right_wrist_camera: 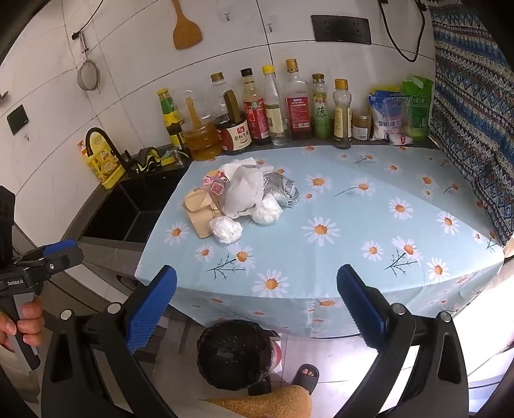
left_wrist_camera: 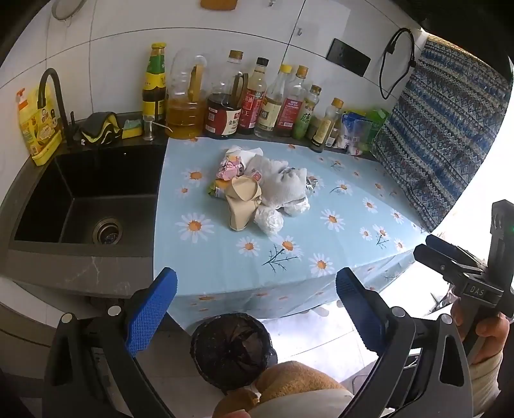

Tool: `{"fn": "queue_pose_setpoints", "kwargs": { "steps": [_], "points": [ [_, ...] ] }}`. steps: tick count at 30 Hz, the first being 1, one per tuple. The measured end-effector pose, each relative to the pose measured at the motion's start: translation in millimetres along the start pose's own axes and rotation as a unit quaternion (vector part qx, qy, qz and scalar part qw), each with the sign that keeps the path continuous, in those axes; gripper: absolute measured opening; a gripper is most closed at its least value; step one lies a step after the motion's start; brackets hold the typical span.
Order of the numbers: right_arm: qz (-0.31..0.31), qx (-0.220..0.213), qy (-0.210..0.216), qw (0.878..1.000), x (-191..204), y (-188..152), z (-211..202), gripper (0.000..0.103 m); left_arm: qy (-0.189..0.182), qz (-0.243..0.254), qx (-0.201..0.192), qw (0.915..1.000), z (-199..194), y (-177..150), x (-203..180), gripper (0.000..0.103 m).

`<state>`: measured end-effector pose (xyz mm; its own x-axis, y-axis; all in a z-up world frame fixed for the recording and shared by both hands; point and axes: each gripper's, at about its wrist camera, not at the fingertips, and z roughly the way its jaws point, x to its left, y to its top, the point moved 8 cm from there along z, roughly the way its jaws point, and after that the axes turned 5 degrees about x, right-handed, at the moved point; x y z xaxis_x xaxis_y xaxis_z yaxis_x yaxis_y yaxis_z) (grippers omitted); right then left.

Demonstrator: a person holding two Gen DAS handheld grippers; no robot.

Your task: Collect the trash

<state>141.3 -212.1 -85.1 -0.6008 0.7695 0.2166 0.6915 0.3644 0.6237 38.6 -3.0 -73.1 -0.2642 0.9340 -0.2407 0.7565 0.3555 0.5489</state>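
We hold both the left gripper and the right gripper wide and empty over crumpled paper trash, while only the right view shows a wooden spatula.

"DAS" stands on the right gripper; "金标生抽" labels the dark sauce jar far ahead; "藤" marks the green bottle.

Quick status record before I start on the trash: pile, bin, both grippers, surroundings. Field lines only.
trash pile: crumpled paper cup, white wads, tissue and wrappers heaped on the daisy tablecloth
nearest piece: white plastic wad at the pile's front edge
bin: black-lined trash bin on the floor below the counter edge
left gripper: fingers open, holding nothing
right gripper: fingers open, holding nothing
left of cloth: black sink
back wall: row of bottles
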Motion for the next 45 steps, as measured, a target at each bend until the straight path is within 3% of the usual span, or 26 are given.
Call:
{"fn": "queue_pose_setpoints", "kwargs": {
  "steps": [45],
  "points": [
    [-0.003, 0.003, -0.002, 1.000, 0.4, -1.0, 3.0, 0.099, 0.002, 0.003, 0.005, 1.0000, 2.5, 1.3, -6.1, 0.096]
  ]
}}
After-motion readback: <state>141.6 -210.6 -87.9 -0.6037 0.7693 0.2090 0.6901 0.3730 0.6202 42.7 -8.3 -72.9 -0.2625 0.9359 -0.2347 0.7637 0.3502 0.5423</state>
